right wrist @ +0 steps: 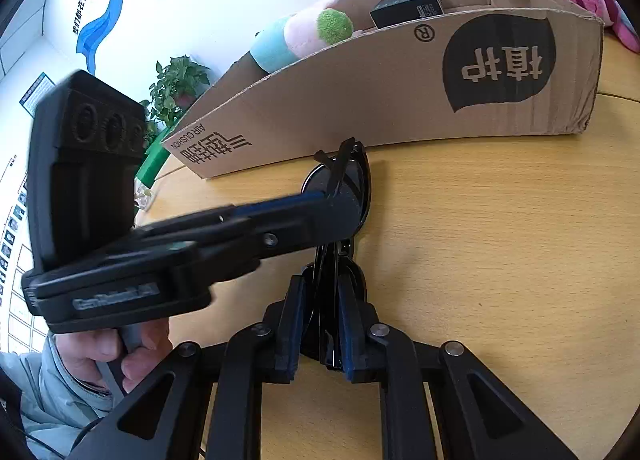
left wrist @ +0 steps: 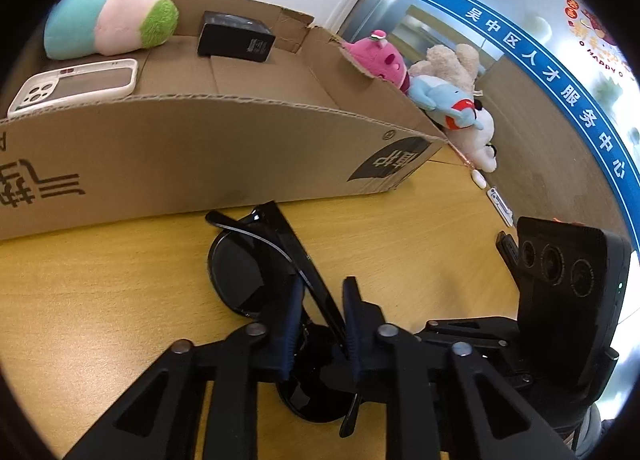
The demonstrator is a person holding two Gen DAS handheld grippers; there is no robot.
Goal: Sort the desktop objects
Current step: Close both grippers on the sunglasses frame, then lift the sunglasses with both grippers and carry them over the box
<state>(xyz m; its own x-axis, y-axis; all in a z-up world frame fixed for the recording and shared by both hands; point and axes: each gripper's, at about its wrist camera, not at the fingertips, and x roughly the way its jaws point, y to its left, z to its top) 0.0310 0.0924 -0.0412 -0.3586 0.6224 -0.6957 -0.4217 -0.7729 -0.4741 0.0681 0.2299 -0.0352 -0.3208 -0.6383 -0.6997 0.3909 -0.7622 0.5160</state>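
At frame bottom, left claw point(left wrist: 318, 320) and right claw point(right wrist: 318, 324) both clench the sunglasses point(left wrist: 240, 272): light, stiff, fragile; hold the frame, not the lenses.

Both tongs are tipped down and pinched nearly shut; the left tongs point(left wrist: 318, 312) are crossed before the right tongs point(right wrist: 320, 320).

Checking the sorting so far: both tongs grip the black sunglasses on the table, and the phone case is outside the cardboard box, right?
Not quite. The phone case lies inside the cardboard box, as the left wrist view shows. Both tongs do grip the black sunglasses on the table.
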